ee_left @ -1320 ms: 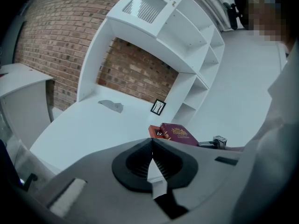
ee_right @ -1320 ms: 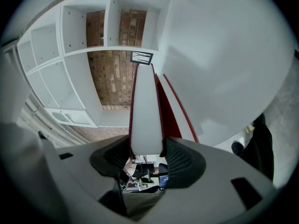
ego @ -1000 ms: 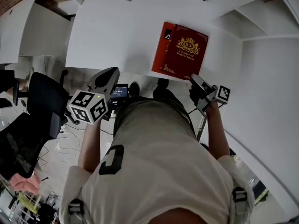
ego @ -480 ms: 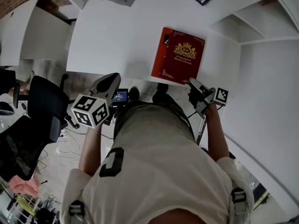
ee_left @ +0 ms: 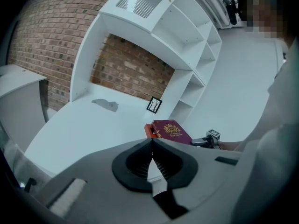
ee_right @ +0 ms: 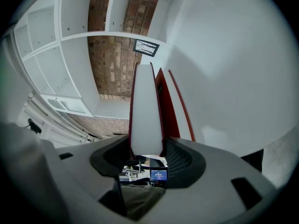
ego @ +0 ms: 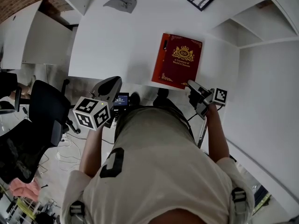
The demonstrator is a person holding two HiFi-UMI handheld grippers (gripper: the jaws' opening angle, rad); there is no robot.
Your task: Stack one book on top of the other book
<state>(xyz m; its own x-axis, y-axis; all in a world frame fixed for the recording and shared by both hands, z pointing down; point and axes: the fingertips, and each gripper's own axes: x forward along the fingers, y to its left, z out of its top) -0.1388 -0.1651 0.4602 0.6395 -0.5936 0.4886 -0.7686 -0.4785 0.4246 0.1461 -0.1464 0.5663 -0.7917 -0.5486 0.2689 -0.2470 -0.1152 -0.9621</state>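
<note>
So the top book (ego: 180,59), dark red with the gold crest, is lying flat on the lower book (ee_left: 148,131). The lower one only shows as an orange-red sliver poking out along the far-left side. Both are on the white desk (ego: 117,41), close to its near edge.

The thing that matters here is that the top book runs straight out ahead of the right gripper (ego: 192,85). Its long axis is pretty much the line the gripper points along. The gripper has it by the near short edge, over at the right-hand corner. In the right gripper view the white page block fills the gap between the jaws, with a red cover against each pad. So the jaws are spread fairly wide but clamped on the top book, not empty. The gripper is rolled on its side, one jaw over the cover and one under it. The lower book sits just past that under jaw, between it and the desk.

The left gripper (ego: 111,82) is way off to the left of the books, back off the desk edge. Its jaw tips are pinched together on nothing. It's clearly the farther hand and not doing anything here.

My read is the stack is basically made. Whatever's left is the right hand's job, probably opening up and backing straight out along the book's length. Pulling out sideways could skew the top book on the one underneath.
</note>
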